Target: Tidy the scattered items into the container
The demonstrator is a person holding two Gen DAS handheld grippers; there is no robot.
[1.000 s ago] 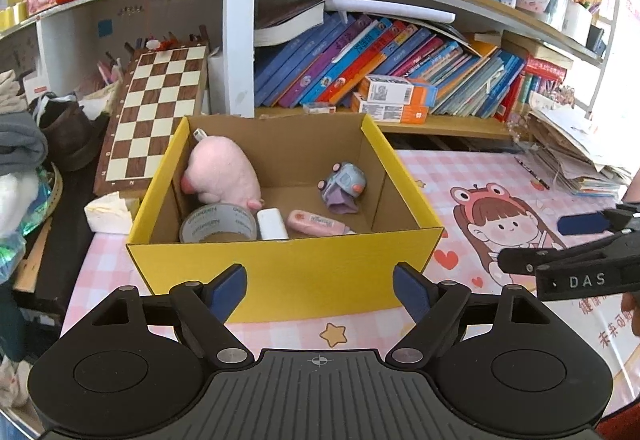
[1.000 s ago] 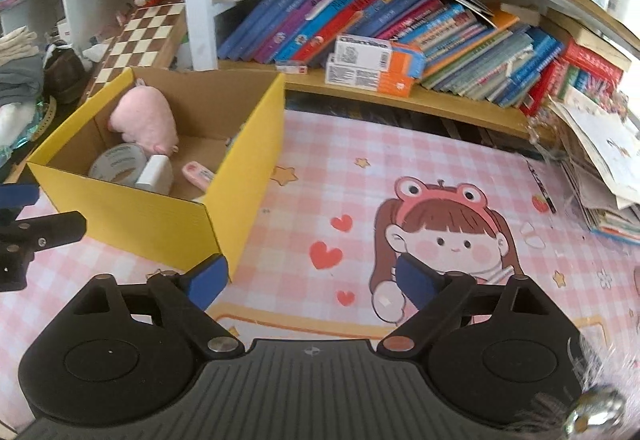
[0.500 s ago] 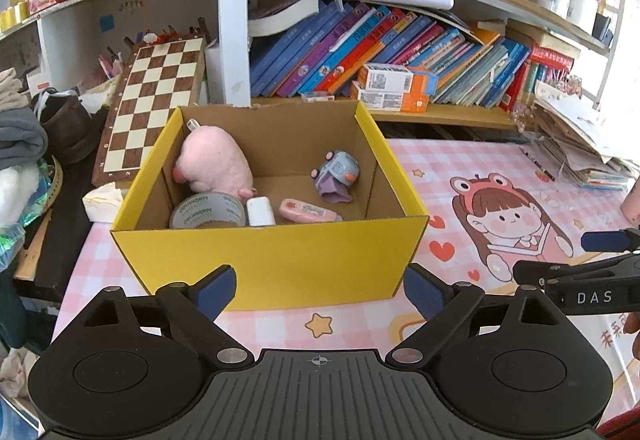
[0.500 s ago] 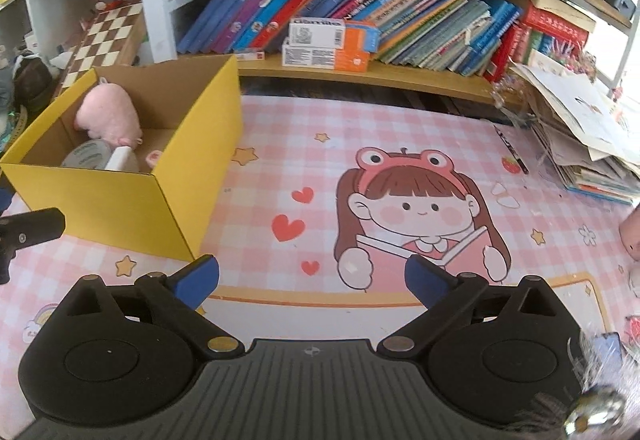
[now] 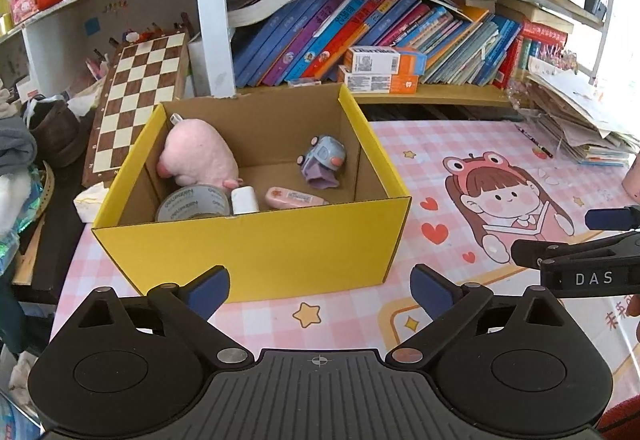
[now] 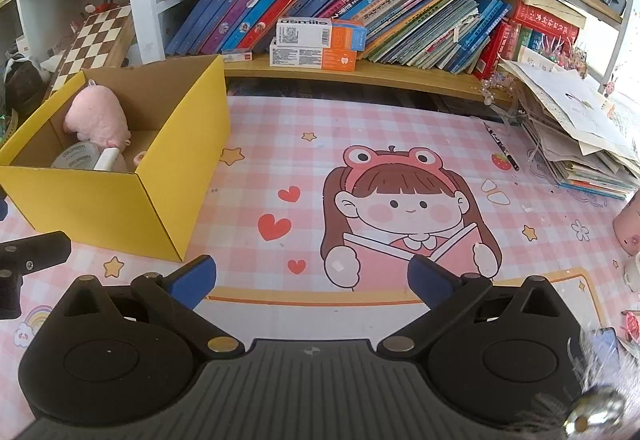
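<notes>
The yellow cardboard box (image 5: 248,240) stands on the pink mat, just beyond my left gripper (image 5: 320,288). Inside lie a pink plush (image 5: 198,156), a grey tape roll (image 5: 192,202), a small white block (image 5: 245,200), a pink pen-shaped item (image 5: 294,197) and a blue-grey toy (image 5: 324,160). The left jaws are opening with nothing between them. My right gripper (image 6: 312,280) hovers over the mat to the right of the box (image 6: 100,200); its jaws are opening too, around nothing. Its side shows in the left wrist view (image 5: 580,256).
A shelf of books (image 6: 320,12) runs behind the mat. A chessboard (image 5: 140,96) leans left of the box. A stack of papers (image 6: 572,120) and a pen (image 6: 502,146) lie at the right. A pink object (image 6: 628,232) sits at the right edge.
Both grippers' jaws have spread wider. The left gripper has drawn back from the box. In the right wrist view, the box has slid toward the left edge.
</notes>
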